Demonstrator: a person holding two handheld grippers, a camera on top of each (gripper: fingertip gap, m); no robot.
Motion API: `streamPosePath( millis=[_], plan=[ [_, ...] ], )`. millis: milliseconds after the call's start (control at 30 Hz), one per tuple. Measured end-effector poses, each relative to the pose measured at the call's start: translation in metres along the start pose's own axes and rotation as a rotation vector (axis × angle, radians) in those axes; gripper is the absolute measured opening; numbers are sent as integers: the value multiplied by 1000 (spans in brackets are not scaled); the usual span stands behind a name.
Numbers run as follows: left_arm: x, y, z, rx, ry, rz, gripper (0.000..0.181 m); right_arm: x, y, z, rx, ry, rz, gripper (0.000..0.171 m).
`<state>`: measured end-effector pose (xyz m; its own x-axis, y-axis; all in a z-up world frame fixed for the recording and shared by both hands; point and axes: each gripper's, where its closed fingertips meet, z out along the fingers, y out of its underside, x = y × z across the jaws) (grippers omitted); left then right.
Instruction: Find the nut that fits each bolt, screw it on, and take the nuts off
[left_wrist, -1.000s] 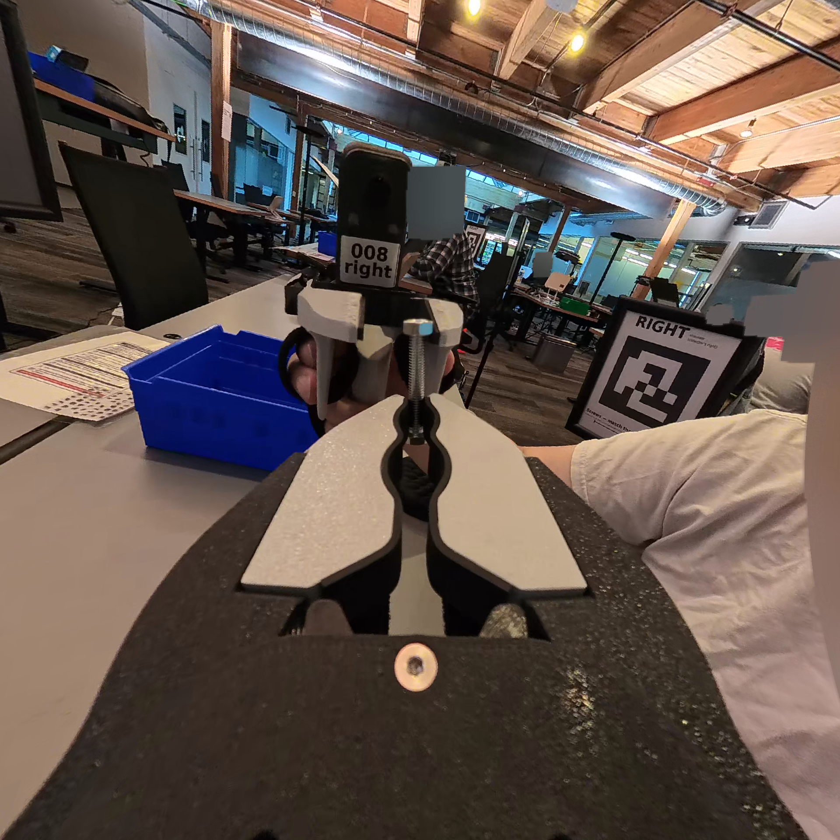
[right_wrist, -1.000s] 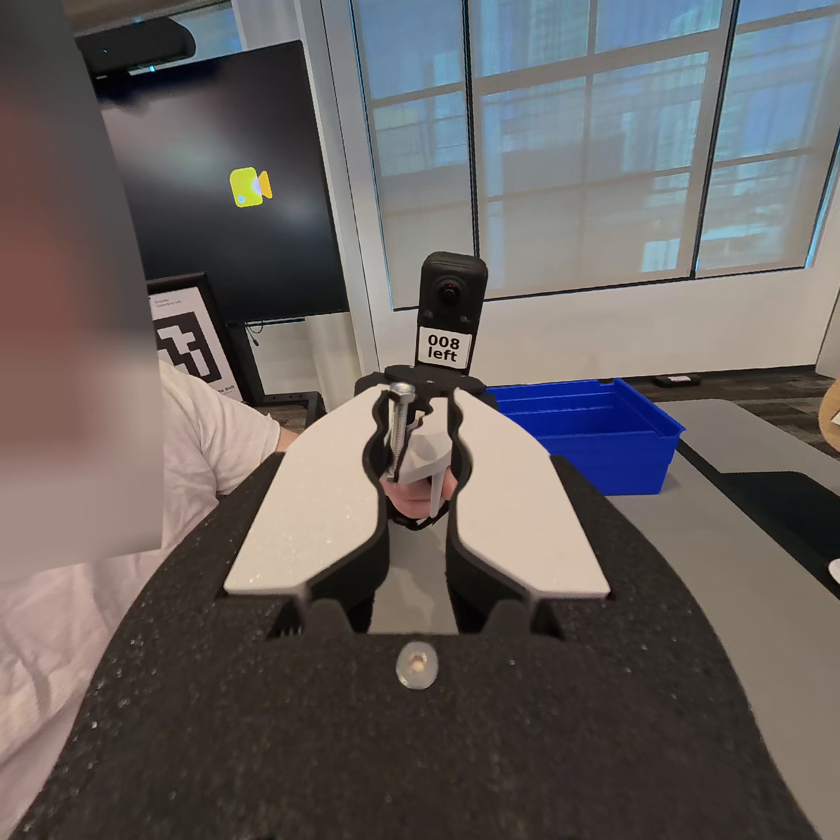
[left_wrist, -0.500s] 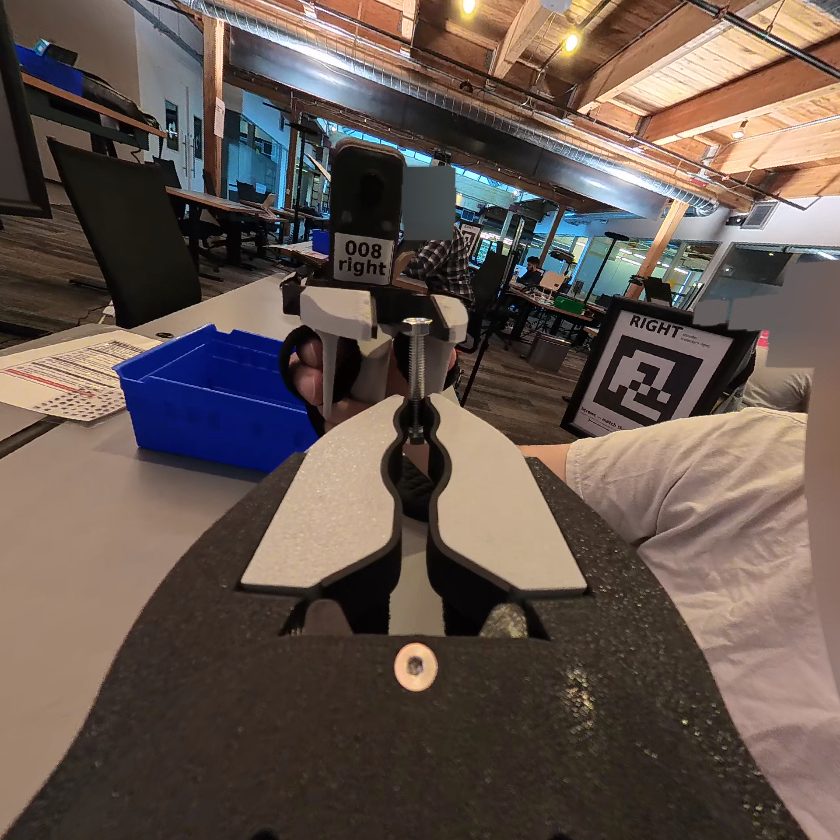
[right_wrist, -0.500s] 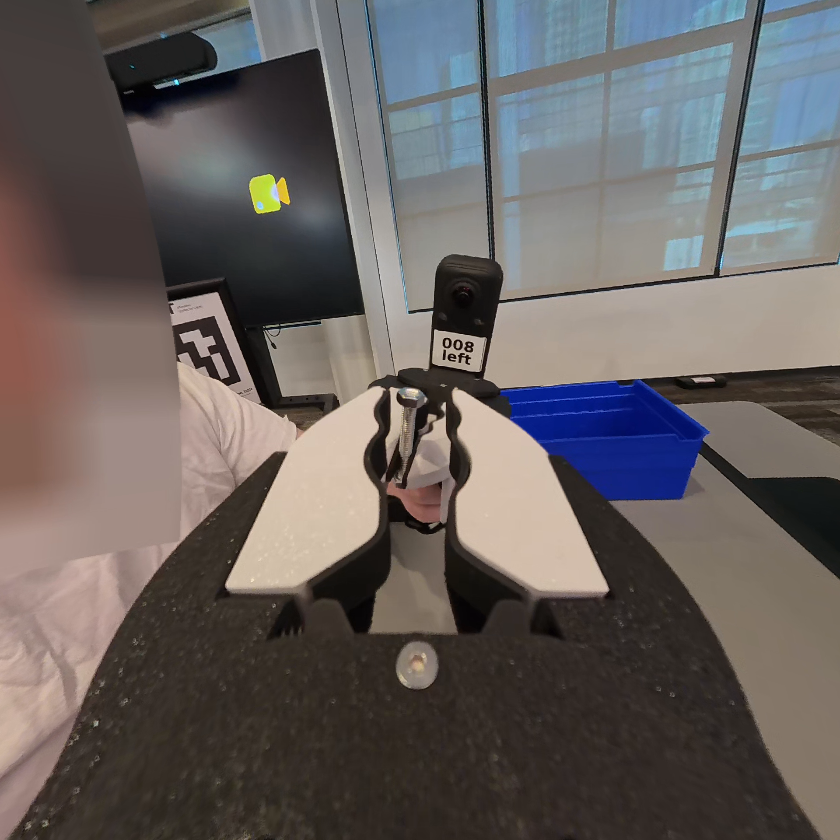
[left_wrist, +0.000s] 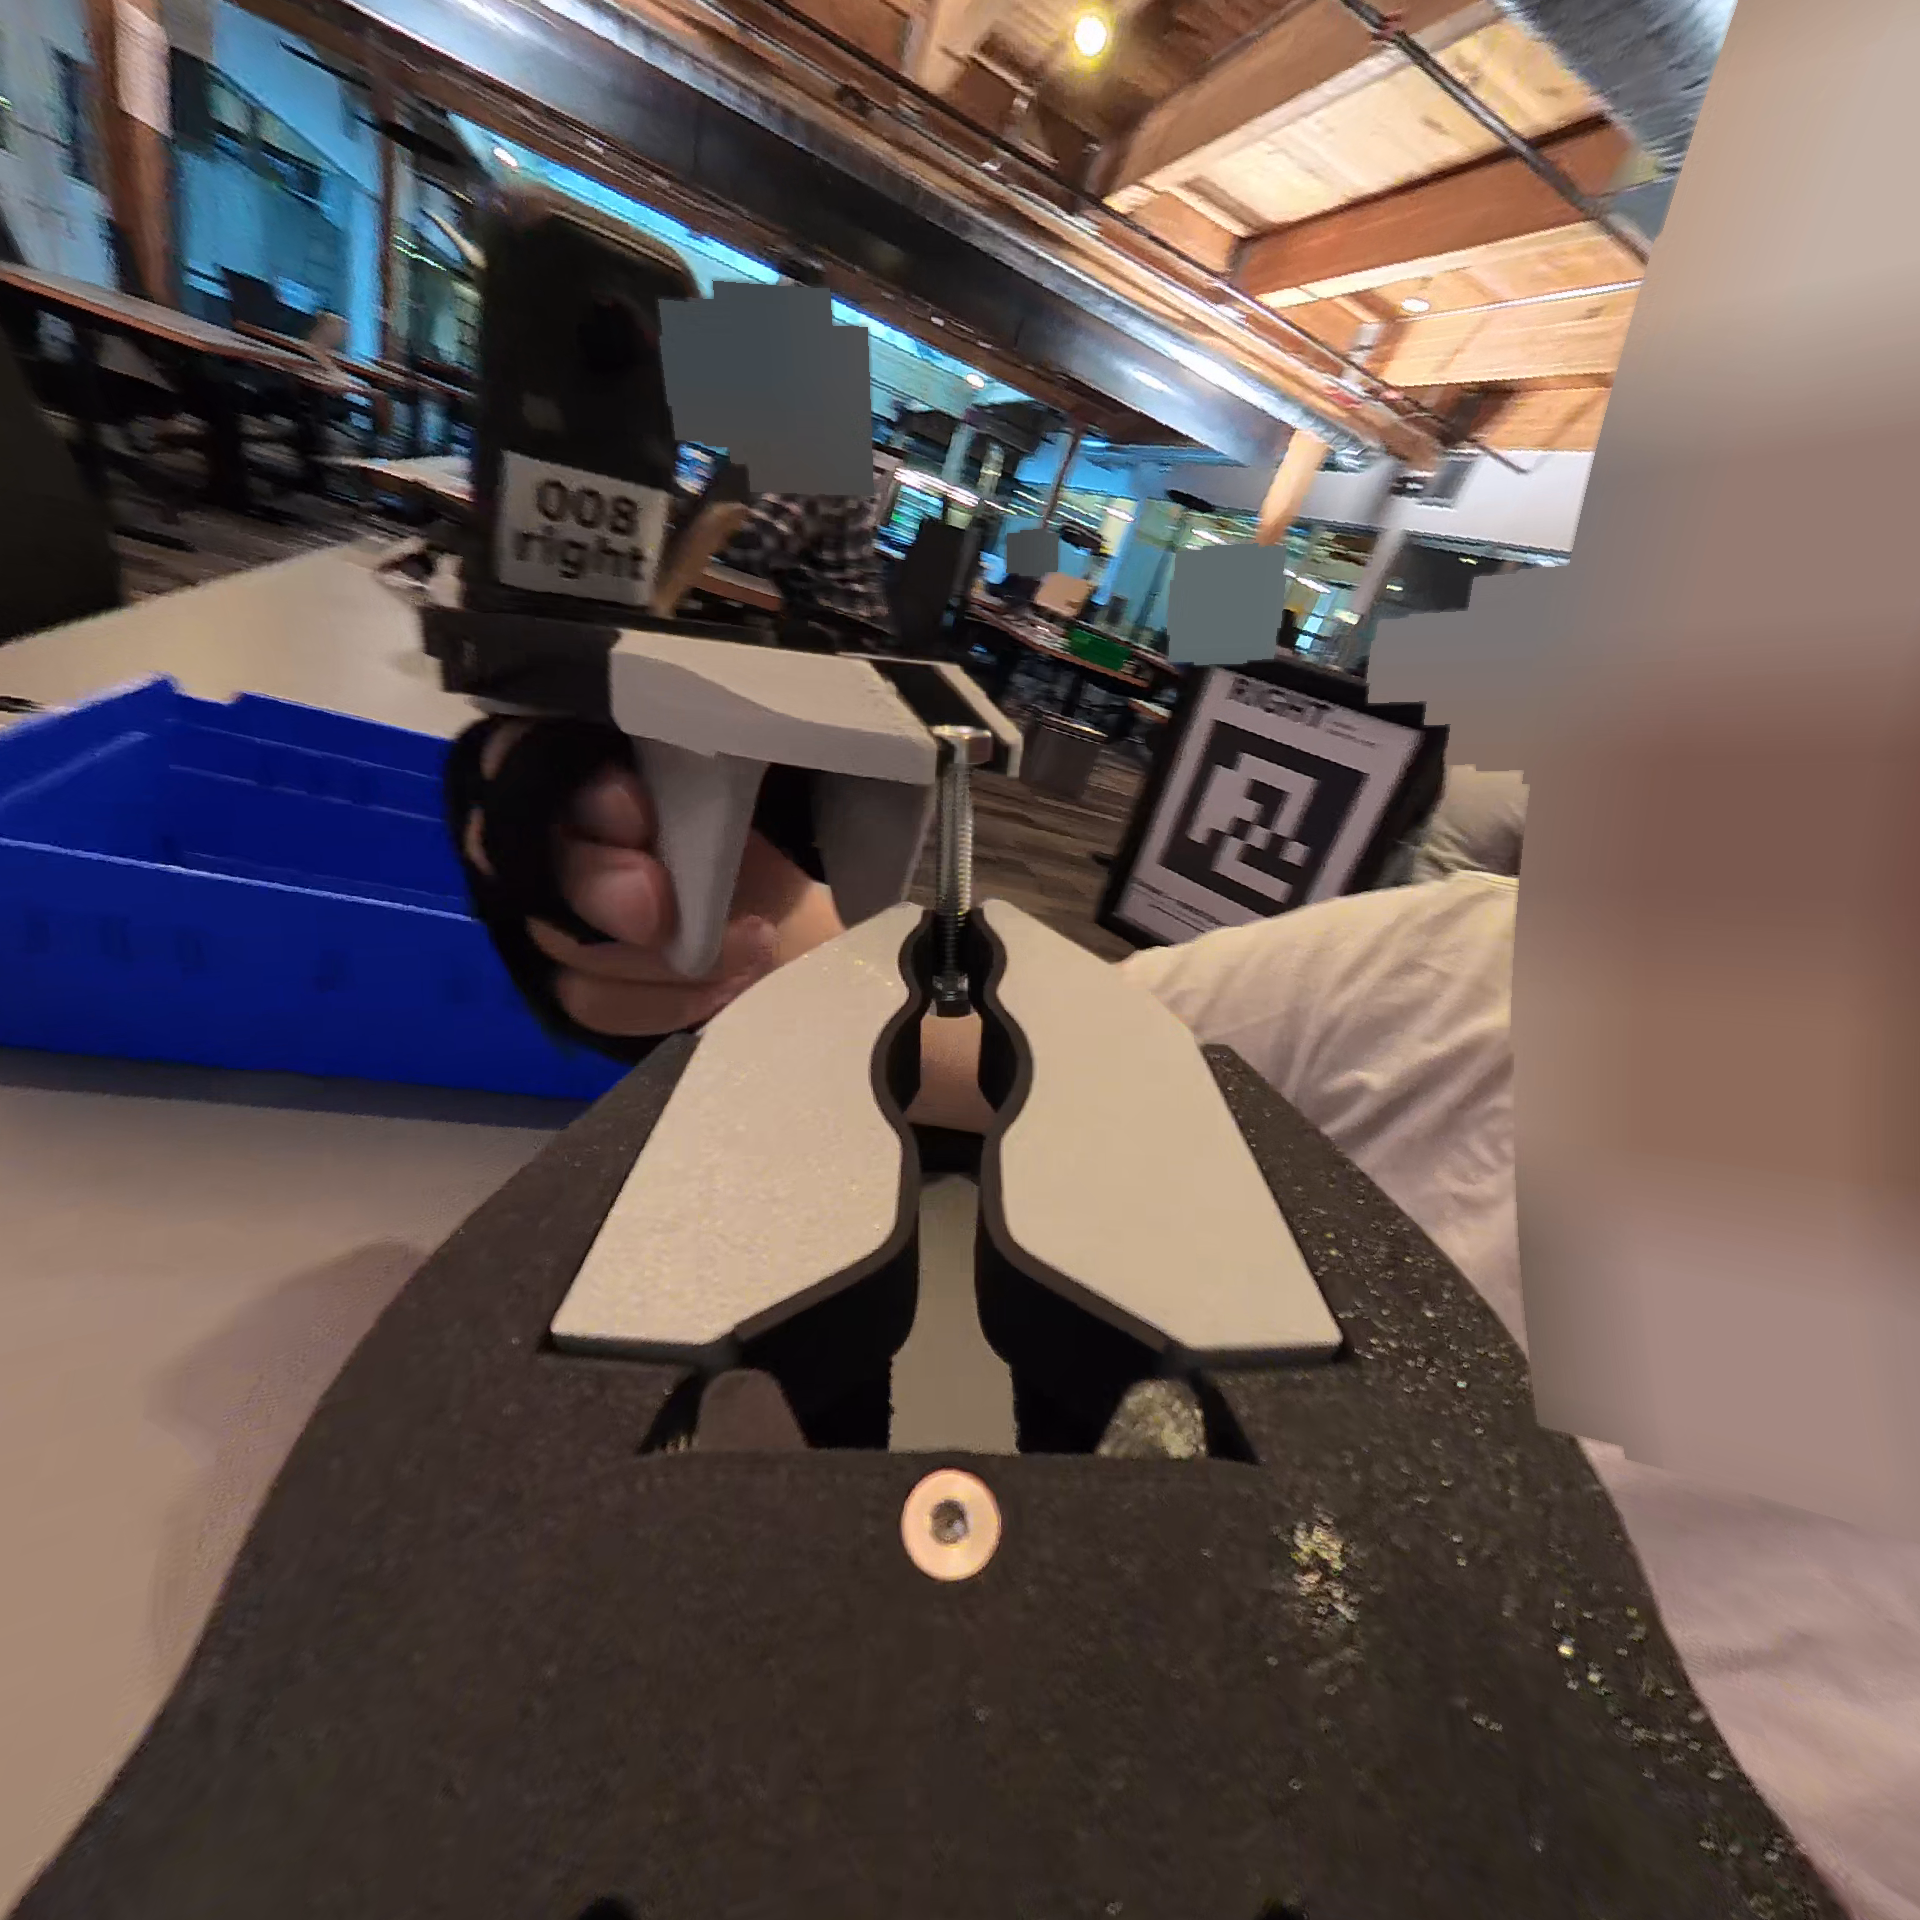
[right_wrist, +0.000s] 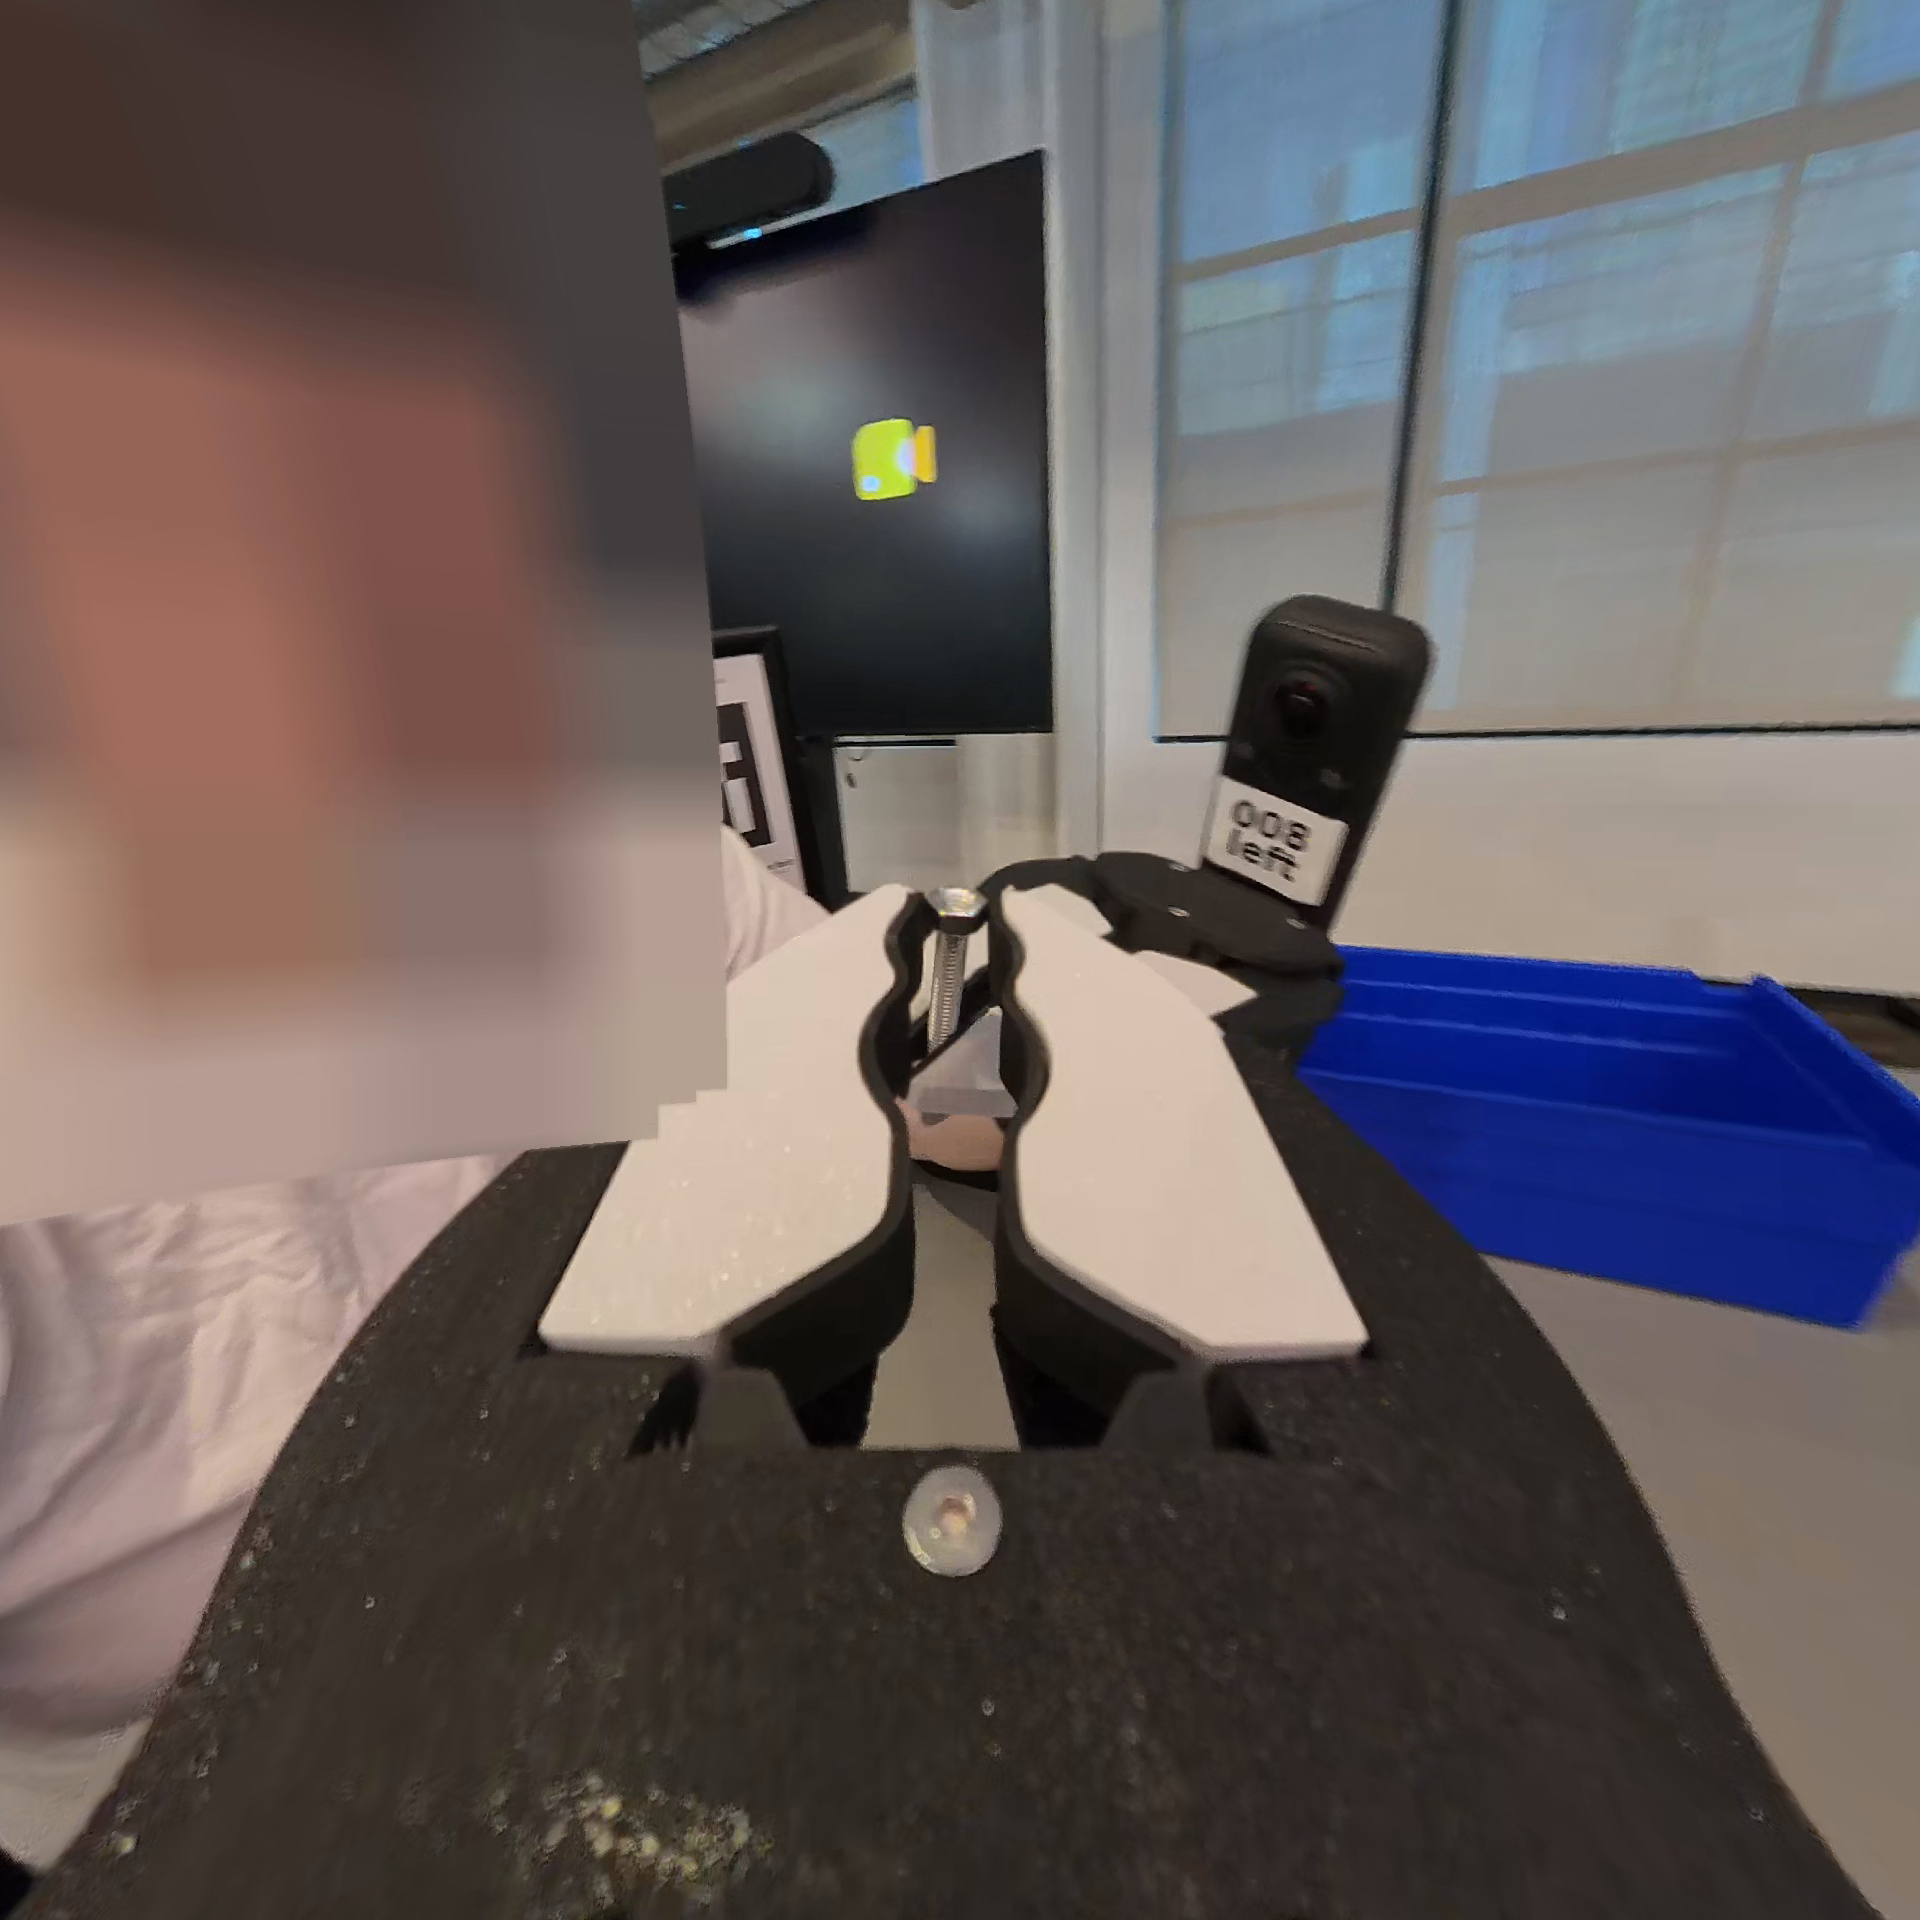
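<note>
Grainy grey fingers (left_wrist: 774, 1122) of the left gripper (left_wrist: 948, 920) pinch a nut (left_wrist: 950, 988) on the threaded steel bolt (left_wrist: 954, 831); right gripper (right_wrist: 948, 914), held level, clamps its hex head

**Around the worktop**

We see a blue bin (left_wrist: 208, 894) standing on the grey worktop (left_wrist: 208, 1195). A framed black-and-white marker sign (left_wrist: 1262, 821) stands beyond. In the right wrist view, we see a dark screen (right_wrist: 883, 582) with a yellow icon beside large windows (right_wrist: 1558, 364).
</note>
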<state>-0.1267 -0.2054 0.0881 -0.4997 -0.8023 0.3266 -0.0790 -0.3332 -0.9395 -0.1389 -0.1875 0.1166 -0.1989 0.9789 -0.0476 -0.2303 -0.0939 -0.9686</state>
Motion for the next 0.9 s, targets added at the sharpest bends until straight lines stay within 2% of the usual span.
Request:
streamPosePath(
  millis=[167,400,600,900],
  plan=[
    [18,13,6,-74,127,-5,4,-22,6,4,-17,-138,-49,11],
    [36,20,12,-108,331,-148,5,-41,11,11,13,-260,-77,11],
    [28,17,9,-111,238,-19,4,-35,10,11,3,-214,-77,11],
    [29,16,11,-118,250,-27,4,-38,11,12,-12,-217,-75,12]
  ],
)
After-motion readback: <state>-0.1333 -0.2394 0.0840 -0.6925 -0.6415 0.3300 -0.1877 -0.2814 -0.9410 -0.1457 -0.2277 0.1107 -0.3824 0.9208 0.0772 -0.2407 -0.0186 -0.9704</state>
